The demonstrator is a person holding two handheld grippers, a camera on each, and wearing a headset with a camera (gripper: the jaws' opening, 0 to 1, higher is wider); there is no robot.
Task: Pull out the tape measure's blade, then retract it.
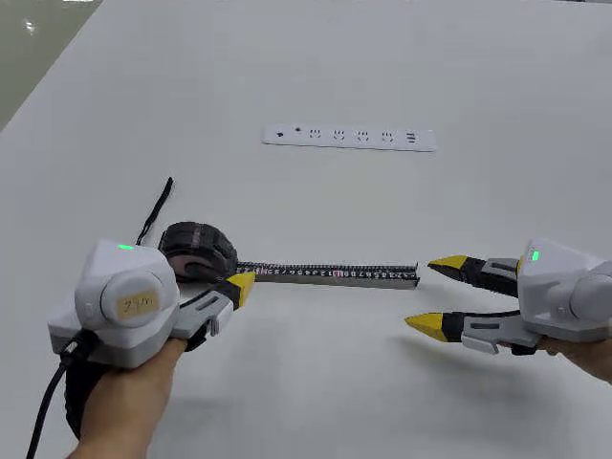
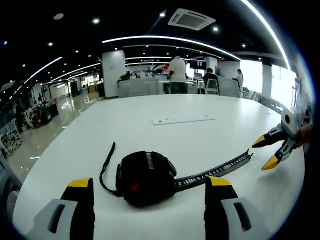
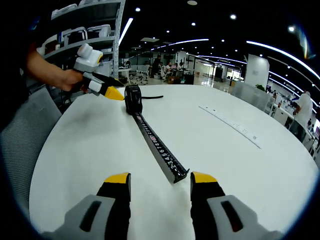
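A black tape measure case (image 1: 197,251) lies on the white table (image 1: 316,382), with its blade (image 1: 330,274) drawn out to the right. My left gripper (image 1: 218,279) is open, its jaws either side of the case (image 2: 146,177) without touching it. The blade (image 3: 155,142) ends at a hook tip (image 3: 180,175) just ahead of my right gripper (image 3: 161,177). My right gripper (image 1: 424,293) is open, its yellow tips beside the blade end and holding nothing. The left gripper view shows the right gripper (image 2: 263,152) near the blade's far end.
A white power strip (image 1: 349,137) lies flat further back on the table. The case's black wrist strap (image 1: 157,210) trails away to the left rear. People and desks stand in the far room (image 2: 177,75).
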